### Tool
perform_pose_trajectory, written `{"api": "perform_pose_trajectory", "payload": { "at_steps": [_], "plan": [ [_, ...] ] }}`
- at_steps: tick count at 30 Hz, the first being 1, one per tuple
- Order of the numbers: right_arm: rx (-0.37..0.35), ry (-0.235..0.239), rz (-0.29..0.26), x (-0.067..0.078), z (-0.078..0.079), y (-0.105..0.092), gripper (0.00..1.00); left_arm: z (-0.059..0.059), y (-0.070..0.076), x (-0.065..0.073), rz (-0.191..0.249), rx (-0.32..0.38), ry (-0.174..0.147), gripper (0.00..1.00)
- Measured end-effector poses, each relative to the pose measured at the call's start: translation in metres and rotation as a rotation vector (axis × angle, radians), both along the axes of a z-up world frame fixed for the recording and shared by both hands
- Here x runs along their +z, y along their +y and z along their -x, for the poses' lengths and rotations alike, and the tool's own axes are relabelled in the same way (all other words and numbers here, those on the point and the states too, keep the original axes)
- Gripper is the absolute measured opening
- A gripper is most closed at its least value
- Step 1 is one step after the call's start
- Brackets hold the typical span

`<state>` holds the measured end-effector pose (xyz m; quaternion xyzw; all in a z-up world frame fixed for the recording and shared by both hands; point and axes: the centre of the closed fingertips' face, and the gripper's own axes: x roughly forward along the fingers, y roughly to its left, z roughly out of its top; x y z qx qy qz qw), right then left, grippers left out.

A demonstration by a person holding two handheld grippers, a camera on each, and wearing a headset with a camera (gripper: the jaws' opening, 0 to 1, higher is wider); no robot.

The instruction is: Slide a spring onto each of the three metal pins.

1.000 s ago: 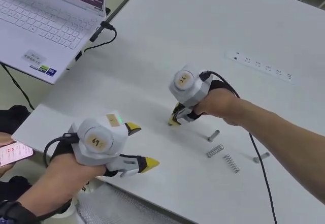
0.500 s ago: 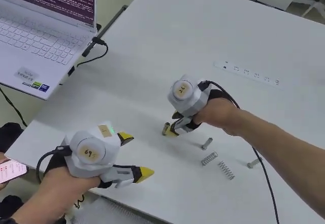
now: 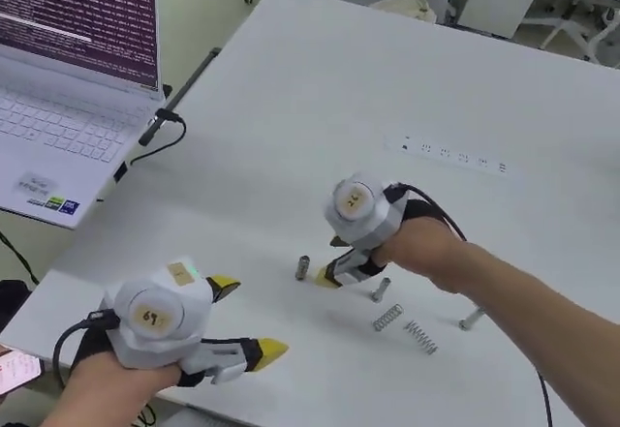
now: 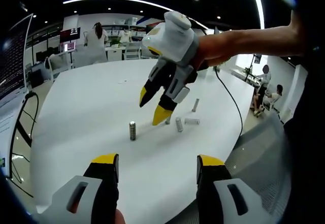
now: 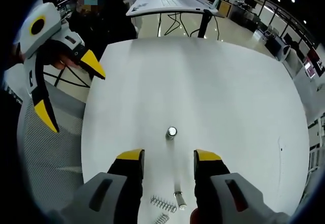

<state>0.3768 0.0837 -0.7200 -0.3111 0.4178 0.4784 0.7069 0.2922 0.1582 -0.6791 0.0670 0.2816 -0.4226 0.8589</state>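
Nearest, the left tool (image 3: pixel 247 319) is held spread and empty above the table (image 3: pixel 339 107). At its 1 o'clock an upright pin (image 3: pixel 303 268) is stood, ribbed with coils in the left gripper view and shown as a round cap in the right gripper view. Just beside it, the right tool (image 4: pixel 152 109) is spread, empty. A loose spring (image 3: pixel 387 317) is left at 4 o'clock.

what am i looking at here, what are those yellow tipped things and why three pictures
A person holds a two-jaw gripper in each hand. One picture is from a headset camera looking down; the other two are from cameras riding on the grippers. The left gripper and right gripper are both open and hold nothing. On the white table are an upright pin that seems to carry a spring, a bare pin, a third pin, two loose springs, a laptop and a power strip.
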Motion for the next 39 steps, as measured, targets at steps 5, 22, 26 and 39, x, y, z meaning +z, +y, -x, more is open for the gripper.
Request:
{"api": "perform_pose_trajectory", "payload": {
  "at_steps": [5,22,26,39],
  "plan": [
    [-0.027,-0.011,-0.021,0.002,0.009,-0.008,0.39,-0.001,-0.001,0.003,0.0,0.005,-0.002,0.58],
    [-0.144,-0.055,-0.067,0.008,0.046,-0.044,0.42,-0.004,-0.004,0.011,-0.003,0.006,-0.009,0.58],
    [-0.204,-0.093,-0.089,0.015,0.046,-0.058,0.43,-0.006,-0.007,0.013,-0.008,-0.002,-0.014,0.58],
    [-0.359,-0.181,-0.135,0.031,0.059,-0.122,0.46,-0.004,-0.018,0.013,-0.021,-0.027,-0.016,0.58]
  ]
}}
